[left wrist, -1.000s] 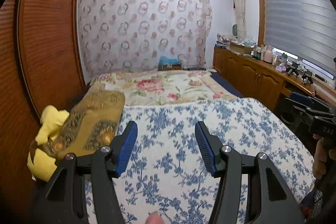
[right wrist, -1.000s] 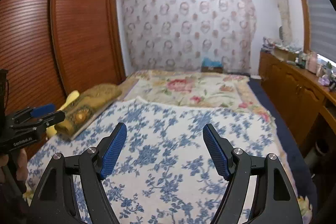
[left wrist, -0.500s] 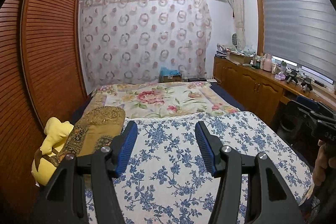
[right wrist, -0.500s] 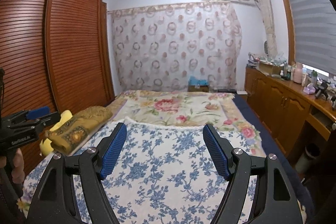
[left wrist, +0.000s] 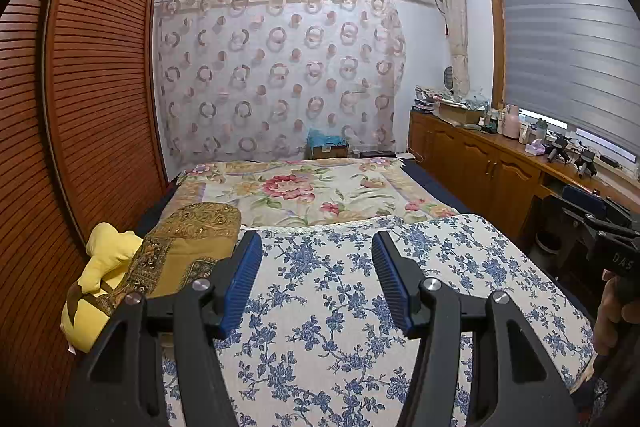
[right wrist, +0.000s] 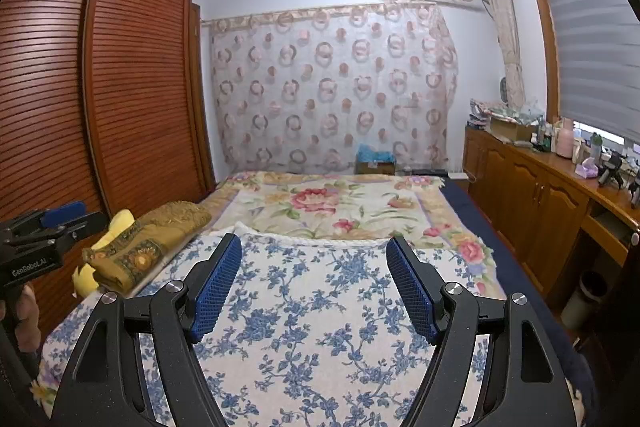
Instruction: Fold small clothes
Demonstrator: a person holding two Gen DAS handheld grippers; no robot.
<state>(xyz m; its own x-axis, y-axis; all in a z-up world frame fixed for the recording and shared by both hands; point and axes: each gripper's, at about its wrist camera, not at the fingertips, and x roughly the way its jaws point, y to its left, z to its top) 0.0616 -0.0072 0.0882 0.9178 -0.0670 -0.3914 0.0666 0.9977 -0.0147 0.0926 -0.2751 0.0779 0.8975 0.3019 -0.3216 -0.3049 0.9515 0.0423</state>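
A blue-flowered white cloth (left wrist: 352, 291) (right wrist: 320, 311) lies spread flat over the near half of the bed. My left gripper (left wrist: 316, 247) hovers above it, open, with nothing between its blue pads. My right gripper (right wrist: 314, 247) is held above the same cloth, open wider and empty. A folded mustard-gold patterned cloth (left wrist: 184, 247) (right wrist: 152, 243) rests at the bed's left edge, on top of a yellow item (left wrist: 104, 267) (right wrist: 116, 223). Each gripper appears at the edge of the other's view, held by a hand (left wrist: 612, 311).
A pink-flowered blanket (left wrist: 304, 191) covers the far half of the bed. A slatted wooden wardrobe (left wrist: 92, 87) stands close on the left. On the right runs a wooden cabinet (left wrist: 492, 167) with bottles and clutter under a blinded window. A patterned curtain (right wrist: 328, 87) hangs behind.
Both grippers have risen and tipped upward, so more of the wall and ceiling shows and the bed sits lower in view. Their jaws kept the same width.
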